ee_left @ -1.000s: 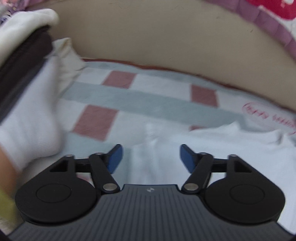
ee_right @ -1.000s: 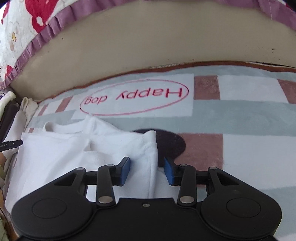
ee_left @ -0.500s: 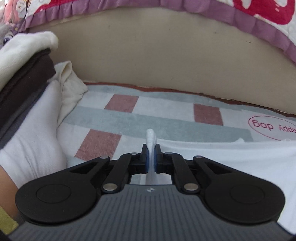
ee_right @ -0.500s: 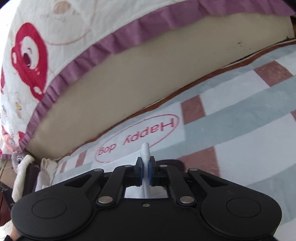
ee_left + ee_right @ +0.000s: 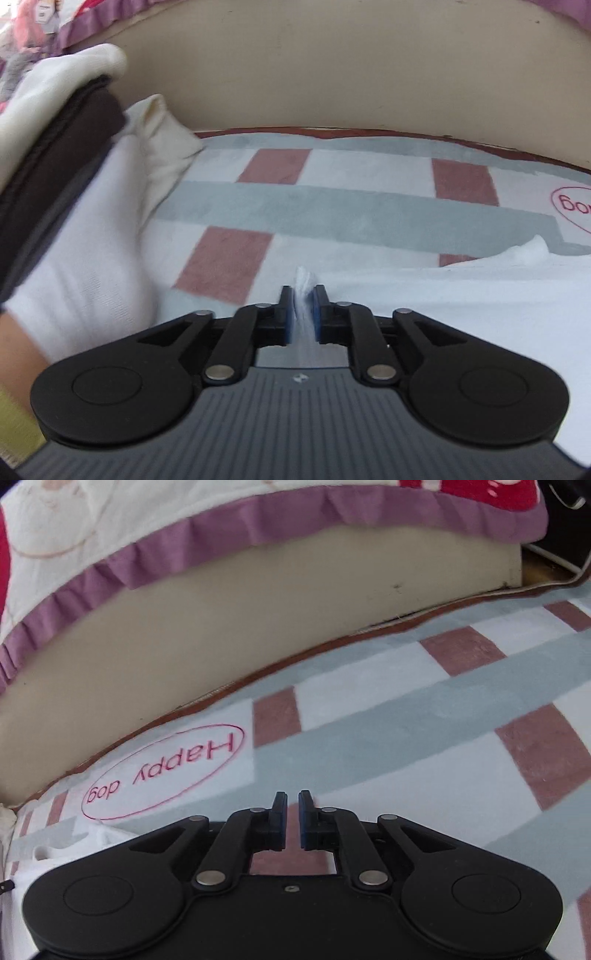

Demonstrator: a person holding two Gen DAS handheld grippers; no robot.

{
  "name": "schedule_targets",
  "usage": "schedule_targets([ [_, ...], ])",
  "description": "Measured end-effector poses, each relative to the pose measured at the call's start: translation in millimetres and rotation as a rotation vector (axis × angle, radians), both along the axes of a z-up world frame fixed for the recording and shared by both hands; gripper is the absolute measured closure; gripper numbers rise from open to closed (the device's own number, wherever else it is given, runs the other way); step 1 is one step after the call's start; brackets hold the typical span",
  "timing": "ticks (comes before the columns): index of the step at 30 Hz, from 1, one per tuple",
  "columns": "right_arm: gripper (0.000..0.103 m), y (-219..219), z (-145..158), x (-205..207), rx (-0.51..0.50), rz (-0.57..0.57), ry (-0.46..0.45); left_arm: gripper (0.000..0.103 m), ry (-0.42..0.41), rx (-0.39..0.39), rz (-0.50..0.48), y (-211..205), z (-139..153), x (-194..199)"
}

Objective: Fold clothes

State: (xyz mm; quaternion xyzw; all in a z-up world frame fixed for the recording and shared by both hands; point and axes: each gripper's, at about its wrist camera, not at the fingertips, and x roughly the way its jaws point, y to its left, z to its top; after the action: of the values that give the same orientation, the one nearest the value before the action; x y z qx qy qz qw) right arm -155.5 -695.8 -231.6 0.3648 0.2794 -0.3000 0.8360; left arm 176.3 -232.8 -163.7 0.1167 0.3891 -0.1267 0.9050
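The checked blanket [image 5: 332, 210] fills the middle of both views, and the white garment [image 5: 461, 306] lies on it in the lower right of the left wrist view; in the right wrist view I see only a part of it at the lower left edge. I judge that the folding is at an early stage: the cloth looks mostly flat and no finished fold shows, so most folds are left. A pile of clothes [image 5: 74, 166] sits at the left of the left wrist view. My left gripper [image 5: 303, 314] is clamped on a small ridge of the white garment. My right gripper [image 5: 292, 821] has its fingers nearly together, with a narrow empty gap, holding nothing
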Motion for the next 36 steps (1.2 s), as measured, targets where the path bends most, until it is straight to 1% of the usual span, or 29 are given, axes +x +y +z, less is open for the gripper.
schedule_targets([
  [1,0.087,-0.4,1.8,-2.4,0.04,0.022,-0.037,0.079,-0.008,-0.036,-0.008,4.4,9.8,-6.6],
  [2,0.086,3.0,6.6,-3.4,0.076,0.077,-0.099,0.061,-0.021,-0.079,-0.021,8.0,20.5,-15.7],
  [3,0.073,9.5,12.5,-3.2,0.104,0.143,-0.159,0.047,-0.036,-0.131,-0.046,9.3,32.4,-30.1],
  [4,0.05,18.0,18.3,1.3,0.125,0.217,-0.191,0.046,-0.036,-0.158,-0.077,8.4,41.5,-43.6],
  [5,0.043,28.1,23.2,7.0,0.13,0.286,-0.202,0.046,-0.019,-0.155,-0.112,5.1,46.6,-54.5],
  [6,0.042,41.9,26.3,15.5,0.097,0.34,-0.166,0.046,0.01,-0.141,-0.142,1.1,46.6,-62.0],
  [8,0.042,69.8,30.8,32.5,0.03,0.444,-0.087,0.046,0.084,-0.122,-0.185,-4.1,36.9,-70.2],
  [9,0.042,83.2,28.0,39.5,-0.009,0.481,-0.025,0.048,0.128,-0.102,-0.176,-4.2,28.5,-70.1],
  [11,0.042,103.1,21.2,47.6,-0.086,0.512,0.105,0.049,0.199,-0.034,-0.128,-0.3,11.1,-70.5],
  [12,0.043,109.6,19.6,47.1,-0.111,0.512,0.147,0.049,0.214,0.012,-0.112,3.7,3.3,-72.9],
  [13,0.043,113.0,19.8,42.6,-0.124,0.502,0.162,0.048,0.213,0.055,-0.103,8.9,-2.8,-77.6],
  [14,0.043,115.3,21.5,36.6,-0.125,0.483,0.174,0.044,0.199,0.086,-0.105,15.0,-5.4,-84.1],
  [15,0.043,119.4,24.2,30.4,-0.135,0.459,0.22,0.039,0.191,0.115,-0.102,21.0,-6.7,-90.0],
  [17,0.042,134.4,29.1,18.7,-0.19,0.42,0.366,0.038,0.178,0.17,-0.055,32.4,-2.8,-97.2],
  [19,0.04,145.9,32.7,5.2,-0.227,0.381,0.441,0.038,0.141,0.219,-0.019,39.8,3.8,-103.4],
  [20,0.04,146.0,35.2,-2.5,-0.204,0.336,0.449,0.038,0.125,0.244,-0.012,42.0,7.9,-107.3],
  [21,0.04,145.6,37.7,-10.9,-0.174,0.286,0.452,0.038,0.107,0.284,-0.018,41.7,12.0,-112.4],
  [22,0.04,144.6,40.3,-21.2,-0.129,0.23,0.445,0.038,0.086,0.334,-0.027,40.4,15.2,-117.7],
  [23,0.04,144.9,42.3,-32.9,-0.087,0.181,0.427,0.038,0.06,0.402,-0.041,37.0,16.2,-123.3],
  [24,0.04,146.5,44.6,-44.9,-0.043,0.137,0.401,0.039,0.038,0.449,-0.053,34.8,18.1,-129.0],
  [25,0.039,148.7,46.5,-57.7,0.004,0.099,0.369,0.039,0.031,0.423,-0.064,36.5,24.2,-134.6],
  [26,0.039,151.2,47.7,-68.9,0.052,0.069,0.334,0.039,0.047,0.333,-0.076,41.0,33.4,-138.6],
  [28,0.039,153.9,47.4,-89.1,0.157,0.015,0.26,0.039,0.121,0.106,-0.102,48.0,47.2,-142.9],
  [29,0.039,154.2,45.4,-97.0,0.213,-0.007,0.226,0.039,0.153,0.012,-0.12,49.1,52.4,-146.2],
  [30,0.039,156.1,42.8,-104.2,0.265,-0.028,0.195,0.039,0.176,-0.039,-0.148,44.6,54.1,-152.4],
  [31,0.039,158.0,40.8,-110.2,0.312,-0.046,0.167,0.039,0.199,-0.082,-0.178,38.9,54.8,-158.7],
  [33,0.039,162.0,39.2,-115.2,0.369,-0.061,0.136,0.041,0.251,-0.13,-0.253,22.4,51.3,-171.5],
  [34,0.038,163.3,38.4,-112.4,0.372,-0.052,0.133,0.041,0.274,-0.146,-0.288,13.9,49.2,-178.4],
  [36,0.038,158.2,36.2,-103.7,0.36,-0.015,0.16,0.042,0.304,-0.143,-0.349,-4.3,43.4,-194.3],
])
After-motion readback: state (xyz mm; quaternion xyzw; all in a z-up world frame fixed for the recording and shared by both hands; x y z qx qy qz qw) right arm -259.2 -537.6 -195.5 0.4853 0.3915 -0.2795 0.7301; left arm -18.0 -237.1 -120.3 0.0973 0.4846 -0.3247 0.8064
